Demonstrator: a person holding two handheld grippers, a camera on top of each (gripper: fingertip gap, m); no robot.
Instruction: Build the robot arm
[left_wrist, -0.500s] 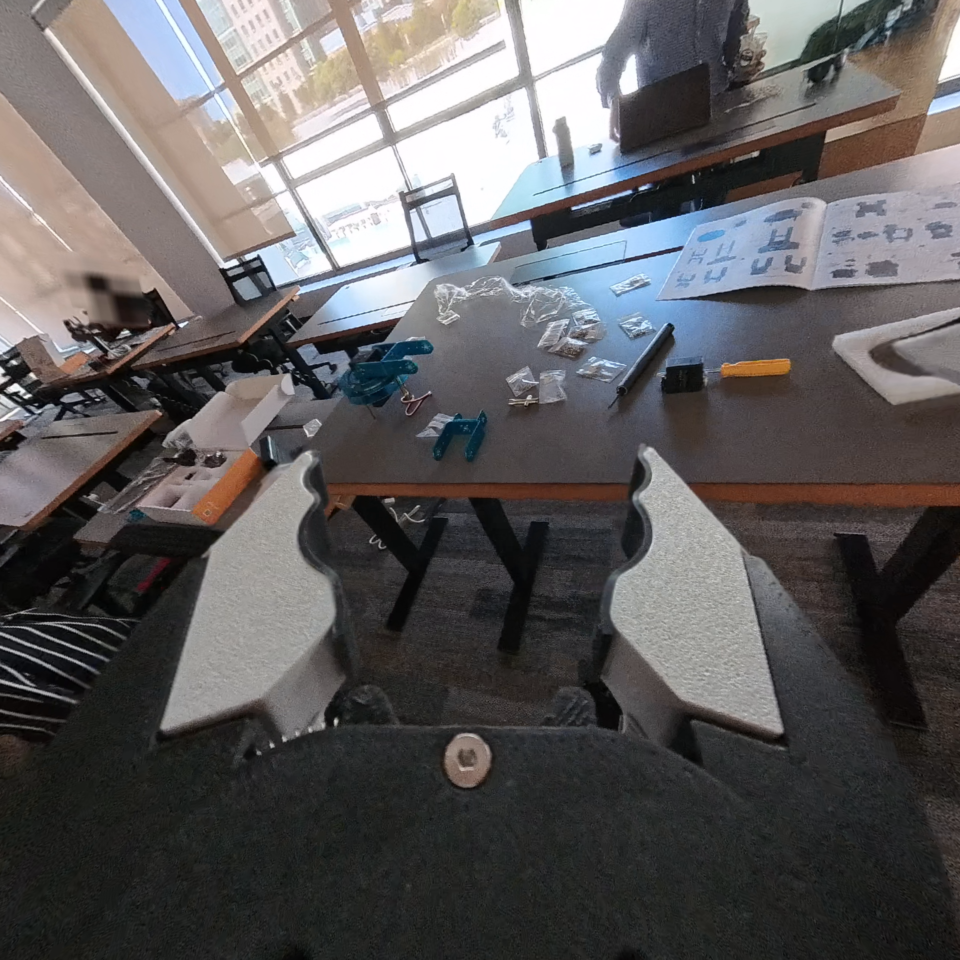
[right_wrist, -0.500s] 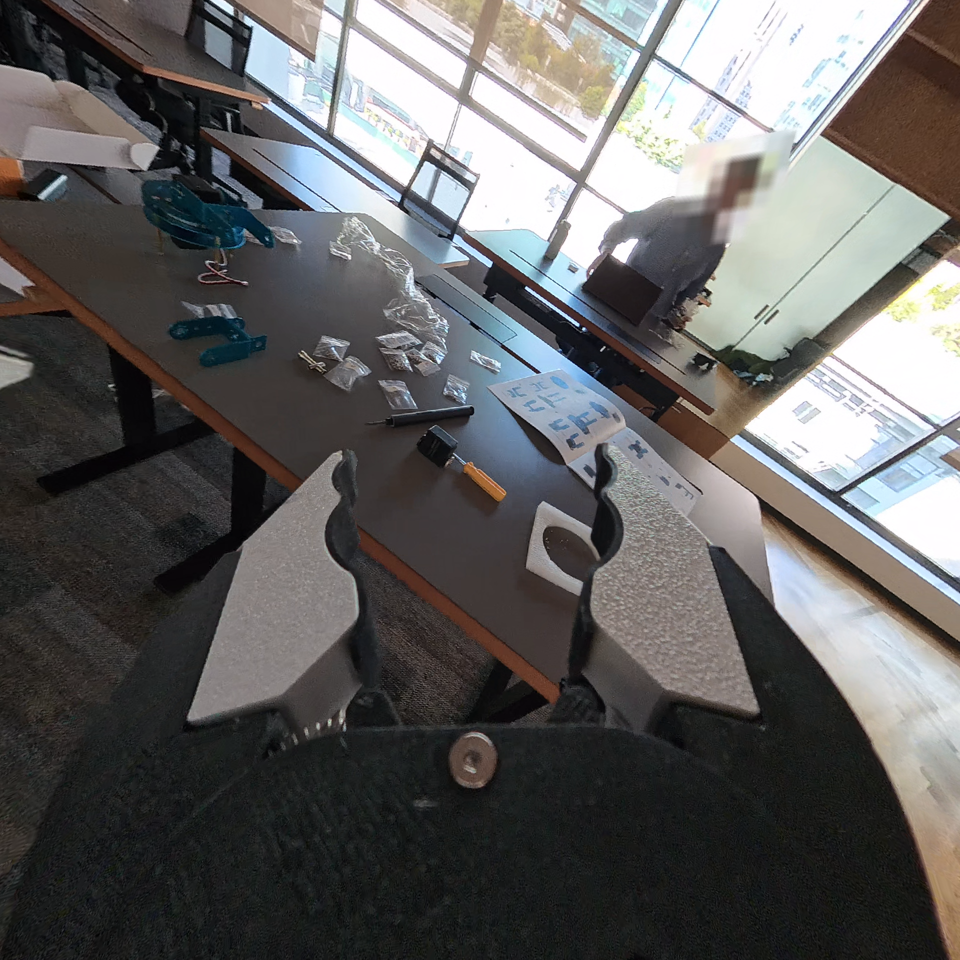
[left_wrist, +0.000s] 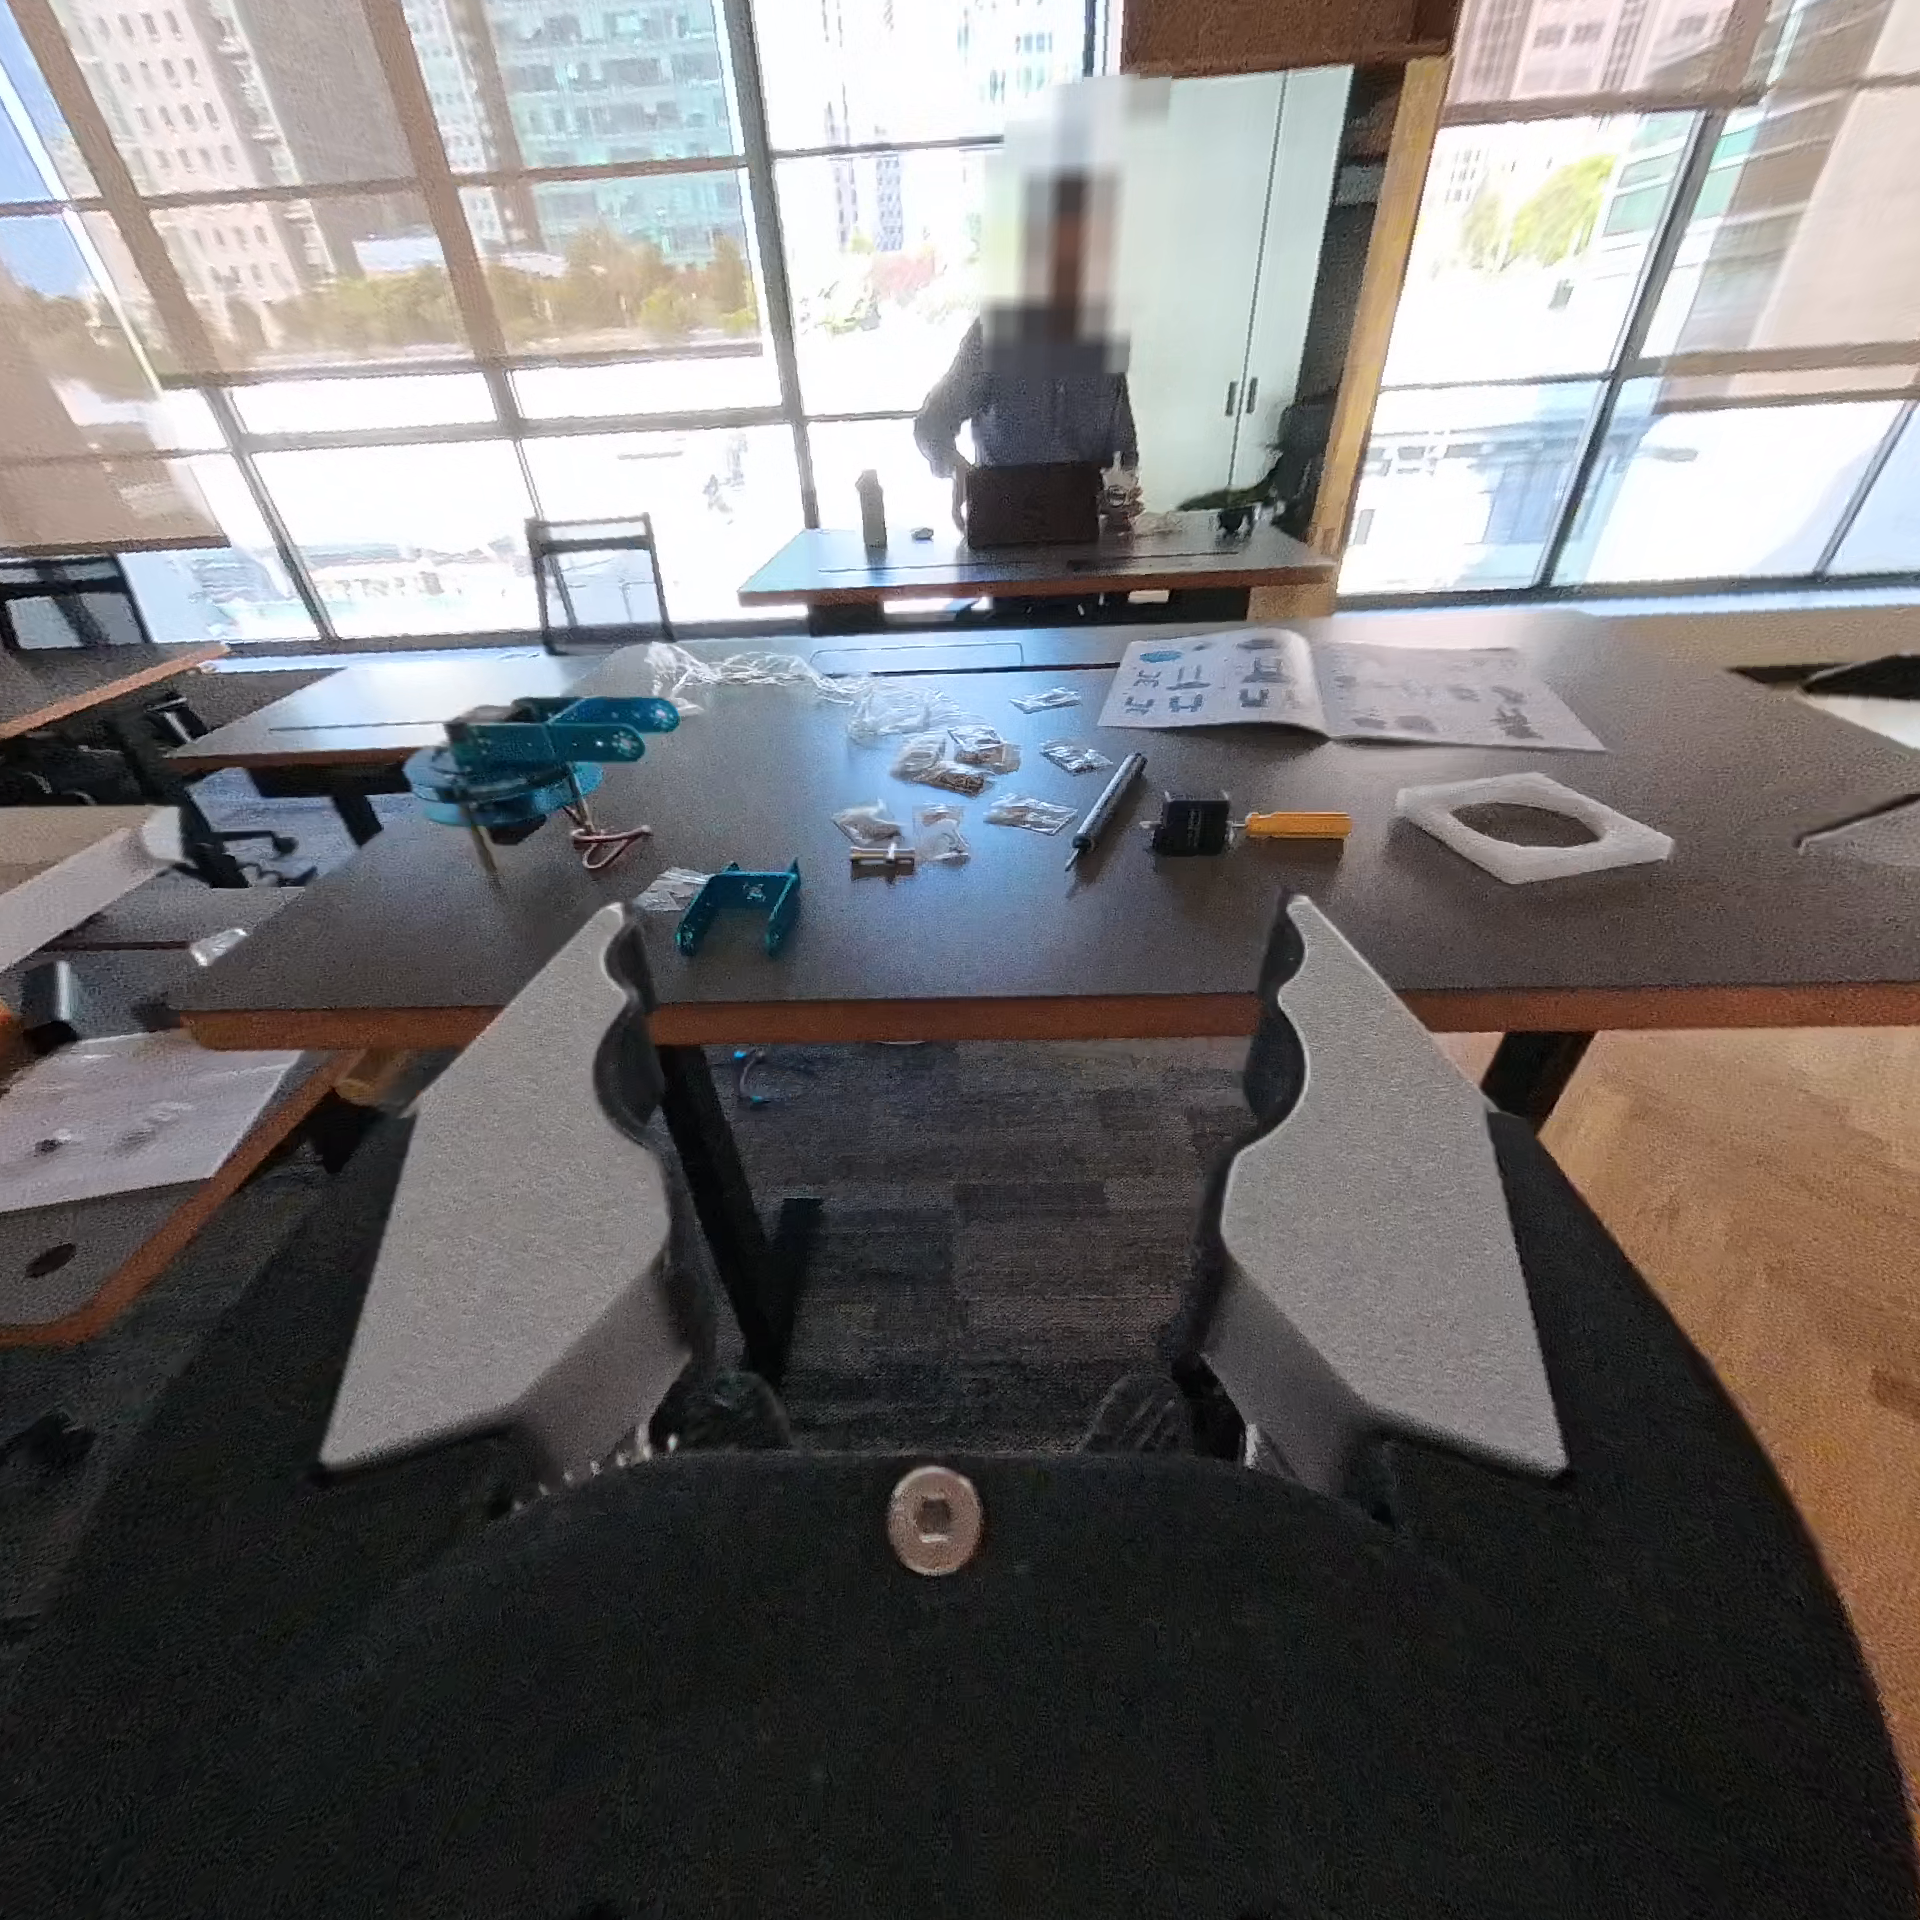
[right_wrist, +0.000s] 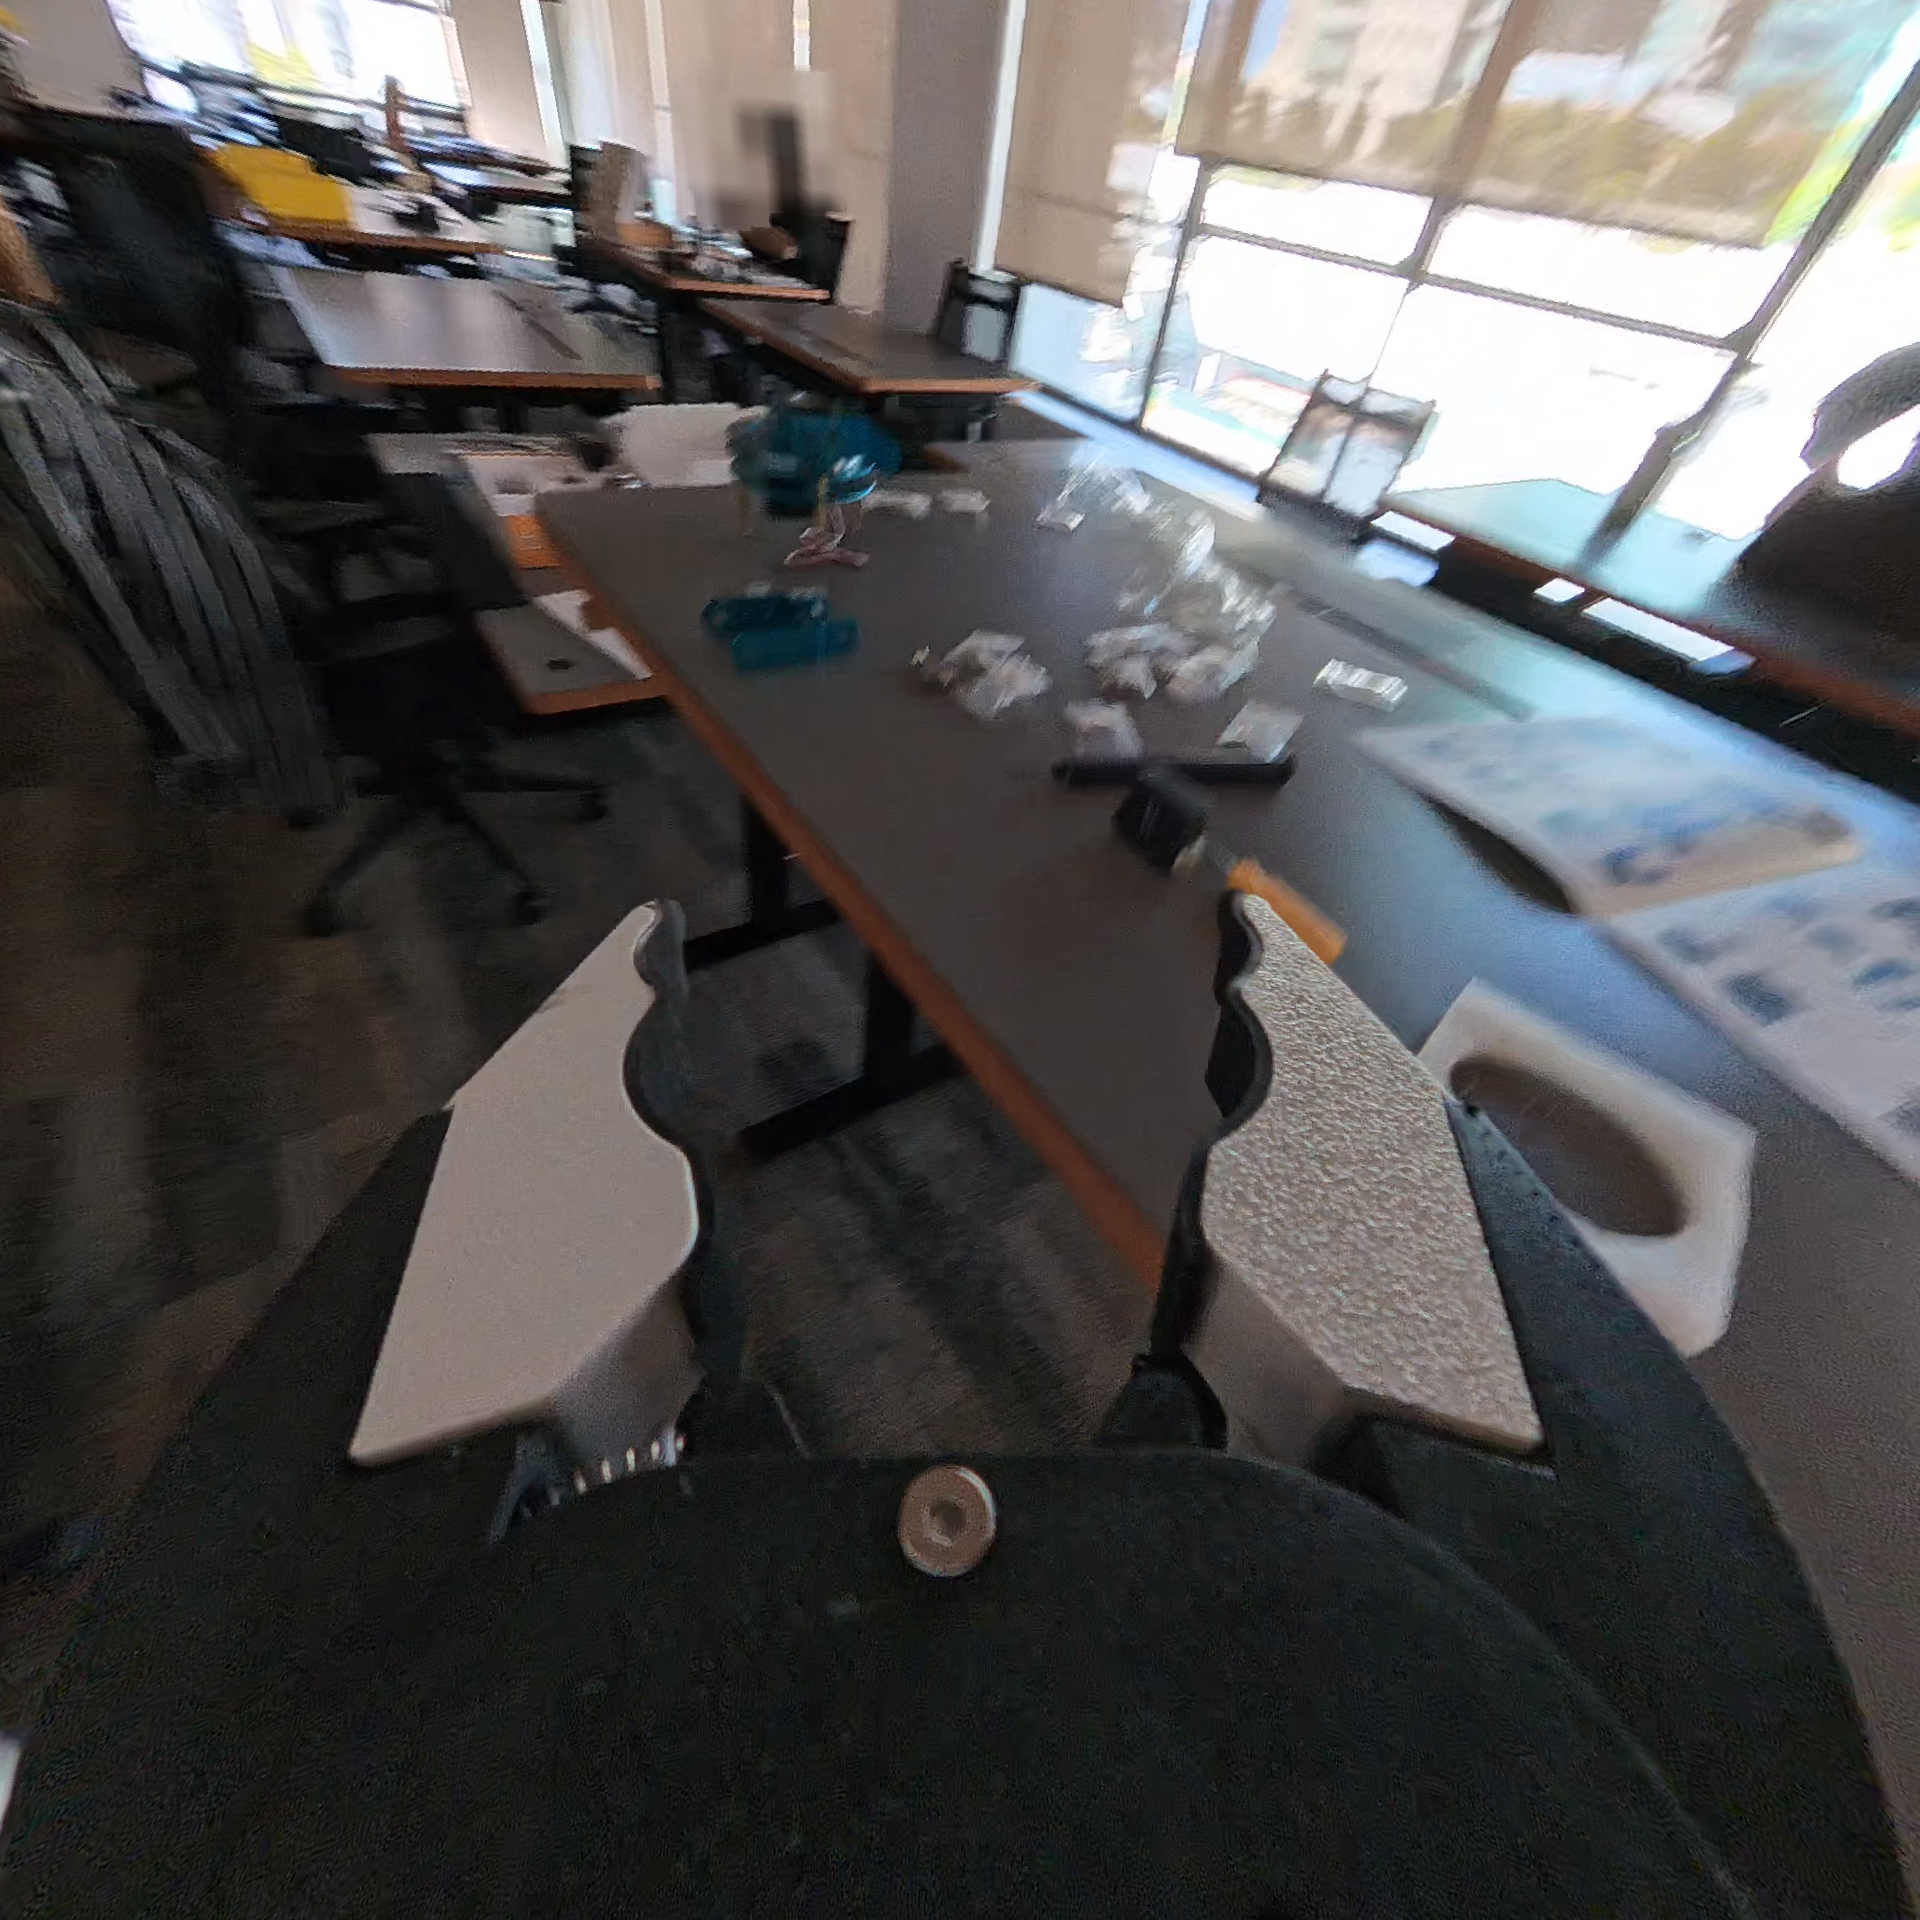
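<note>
My left gripper (left_wrist: 951, 920) is open and empty, held off the near edge of a dark table (left_wrist: 1039, 961). On the table lie a blue bracket (left_wrist: 740, 906), a blue round assembly (left_wrist: 520, 764), several small clear bags (left_wrist: 940, 800), a black pen-like tool (left_wrist: 1107, 808), a black block (left_wrist: 1190, 824) with an orange-handled screwdriver (left_wrist: 1299, 826), a white foam frame (left_wrist: 1532, 828) and an open booklet (left_wrist: 1340, 691). My right gripper (right_wrist: 945, 920) is open and empty at the table's right end, its right finger (right_wrist: 1340, 1143) over the table edge near the foam frame (right_wrist: 1600, 1164) and the screwdriver (right_wrist: 1283, 904).
A person (left_wrist: 1029, 416) stands at a far desk (left_wrist: 1029, 566) by the windows. Lower side tables with papers (left_wrist: 125, 1132) stand left of the table. An office chair (right_wrist: 166, 582) and more desks (right_wrist: 457, 332) fill the room's left. Table legs (left_wrist: 727, 1195) stand below the near edge.
Both views have swung. The left gripper now faces the table squarely and level. The right gripper has turned left and moved closer to the table's right end; its view is motion-blurred.
</note>
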